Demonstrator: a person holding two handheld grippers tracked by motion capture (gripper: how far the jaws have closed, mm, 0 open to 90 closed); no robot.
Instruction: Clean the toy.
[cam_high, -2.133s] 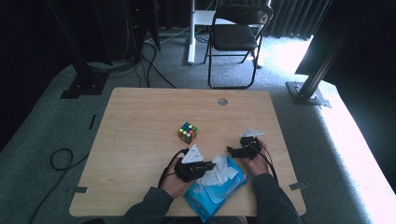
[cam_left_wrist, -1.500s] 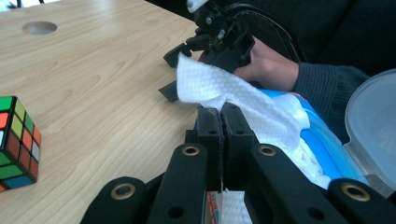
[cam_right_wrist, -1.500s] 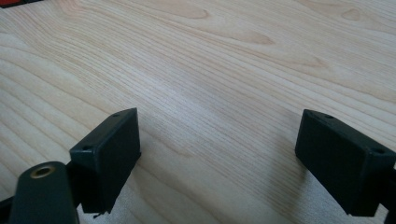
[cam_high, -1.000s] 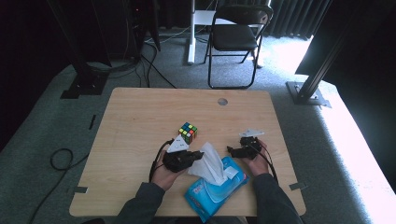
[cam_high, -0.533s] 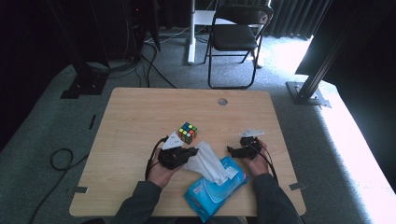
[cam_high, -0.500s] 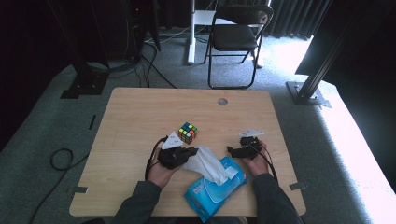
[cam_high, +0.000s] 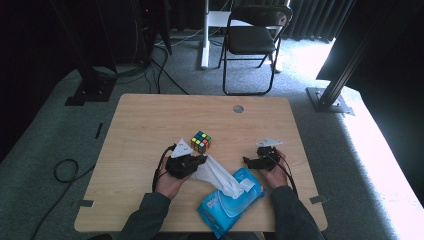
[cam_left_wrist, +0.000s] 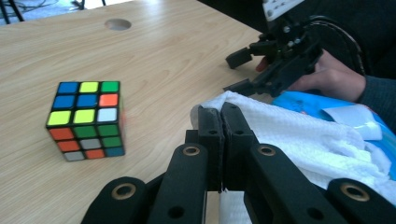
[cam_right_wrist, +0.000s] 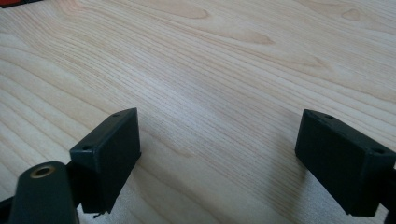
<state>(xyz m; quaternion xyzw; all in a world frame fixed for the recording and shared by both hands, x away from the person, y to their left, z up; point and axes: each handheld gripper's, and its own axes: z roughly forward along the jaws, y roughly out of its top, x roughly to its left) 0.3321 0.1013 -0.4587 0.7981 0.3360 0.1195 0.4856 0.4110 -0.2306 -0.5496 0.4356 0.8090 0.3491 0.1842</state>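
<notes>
Two grippers at a wooden table (cam_high: 150, 130). One puzzle cube (cam_high: 200, 142) stands just beyond the left gripper (cam_high: 200, 161), near but apart from it; in the left gripper view the cube (cam_left_wrist: 87, 119) sits to the left of the jaws. One blue wipes pack (cam_high: 231, 201) lies at the near edge between the person's forearms. One white wipe (cam_high: 216, 173) stretches from the pack's opening up to the left gripper, whose jaws are pressed together on its corner (cam_left_wrist: 243, 109). The left hand (cam_high: 170, 181) rests low on the table, gripper pointing right. The right gripper (cam_high: 248, 162) sits beside the pack, jaws wide apart over bare wood, pointing left. One folding chair (cam_high: 252, 37) stands beyond the table.
</notes>
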